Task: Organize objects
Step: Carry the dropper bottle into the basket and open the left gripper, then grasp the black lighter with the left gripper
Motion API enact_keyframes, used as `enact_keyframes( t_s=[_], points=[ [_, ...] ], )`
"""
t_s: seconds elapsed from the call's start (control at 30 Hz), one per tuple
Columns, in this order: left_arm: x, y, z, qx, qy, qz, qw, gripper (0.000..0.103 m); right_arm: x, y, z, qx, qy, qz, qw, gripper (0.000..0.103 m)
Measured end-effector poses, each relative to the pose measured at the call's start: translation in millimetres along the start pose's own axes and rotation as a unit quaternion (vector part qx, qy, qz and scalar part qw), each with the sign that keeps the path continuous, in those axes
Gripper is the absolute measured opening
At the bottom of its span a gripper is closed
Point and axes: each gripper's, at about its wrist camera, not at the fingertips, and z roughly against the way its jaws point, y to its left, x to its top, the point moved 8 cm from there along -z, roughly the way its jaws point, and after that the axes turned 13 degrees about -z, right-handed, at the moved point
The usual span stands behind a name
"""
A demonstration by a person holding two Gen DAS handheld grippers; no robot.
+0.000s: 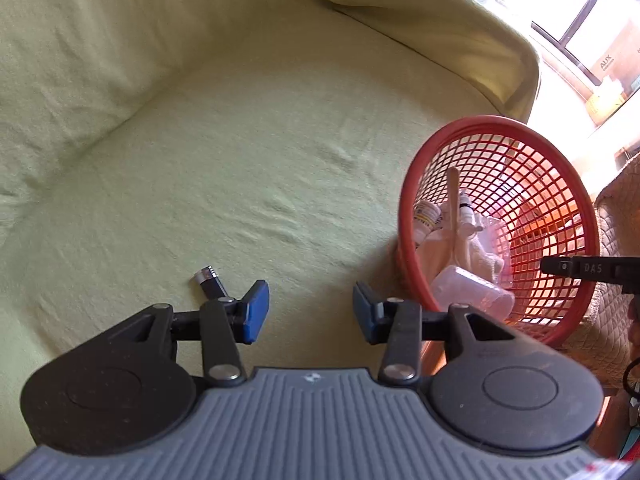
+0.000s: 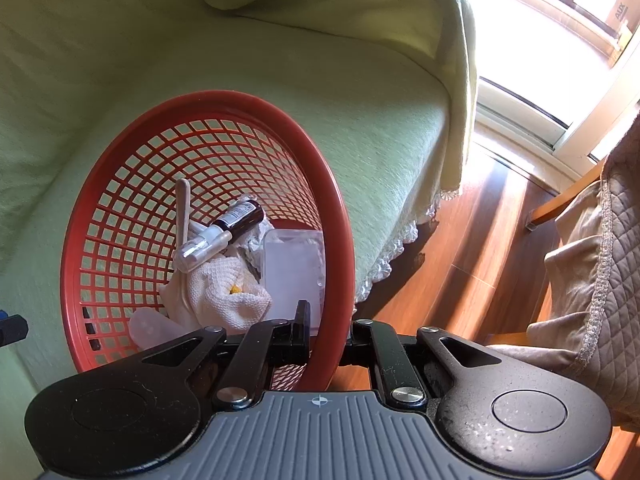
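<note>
Now right hand-held gripper [image 2: 330, 334] clamps basket rim [image 2: 338, 216]

Left hand-held gripper [image 1: 311, 312] parted; right hand-held gripper [image 2: 330, 334] clamped.

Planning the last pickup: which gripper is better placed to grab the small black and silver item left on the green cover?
Left. The left gripper is empty, open, right beside the small item. The right gripper is clamped on the red basket rim.

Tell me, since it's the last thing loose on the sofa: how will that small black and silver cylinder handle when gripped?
The small cylinder looks rigid and light. Its round body may roll on the green cover if nudged. The silver end looks smooth, possibly slippery.
</note>
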Motion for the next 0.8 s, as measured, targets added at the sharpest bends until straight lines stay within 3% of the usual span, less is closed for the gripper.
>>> enact_keyframes(
  t_s=[0.1, 0.2, 0.23, 0.3, 0.33, 0.47, 0.67, 0.8],
  points=[
    [-7, 10, -1, 0.005, 0.008, 0.01, 0.9999, 0.04, 9, -22, -7, 0.024, 0.007, -0.058, 0.998, 0.006],
    [-16, 20, 4, 0.011, 0.012, 0.015, 0.9998, 0.04, 14, -81, -26, 0.048, 0.032, -0.225, 0.973, 0.006],
    [-19, 24, 5, 0.013, 0.012, 0.016, 0.9997, 0.04, 12, -91, -30, 0.043, 0.036, -0.244, 0.968, 0.007],
    [-23, 31, 5, 0.016, 0.013, 0.022, 0.9996, 0.04, 5, -91, -29, 0.036, 0.035, -0.217, 0.975, 0.007],
    [-25, 34, 4, 0.017, 0.014, 0.025, 0.9994, 0.04, -2, -81, -27, 0.042, 0.043, -0.193, 0.979, 0.0],
    [-33, 39, -2, 0.019, 0.027, 0.036, 0.9988, 0.04, -14, -58, -12, 0.053, 0.04, -0.178, 0.982, 0.002],
    [-34, 39, 0, 0.015, 0.022, 0.031, 0.9992, 0.04, -6, -55, -3, 0.114, 0.067, -0.253, 0.958, 0.011],
    [-32, 46, 2, 0.019, 0.016, 0.039, 0.9989, 0.04, -4, -61, 0, 0.175, 0.079, -0.321, 0.927, 0.012]
  ],
)
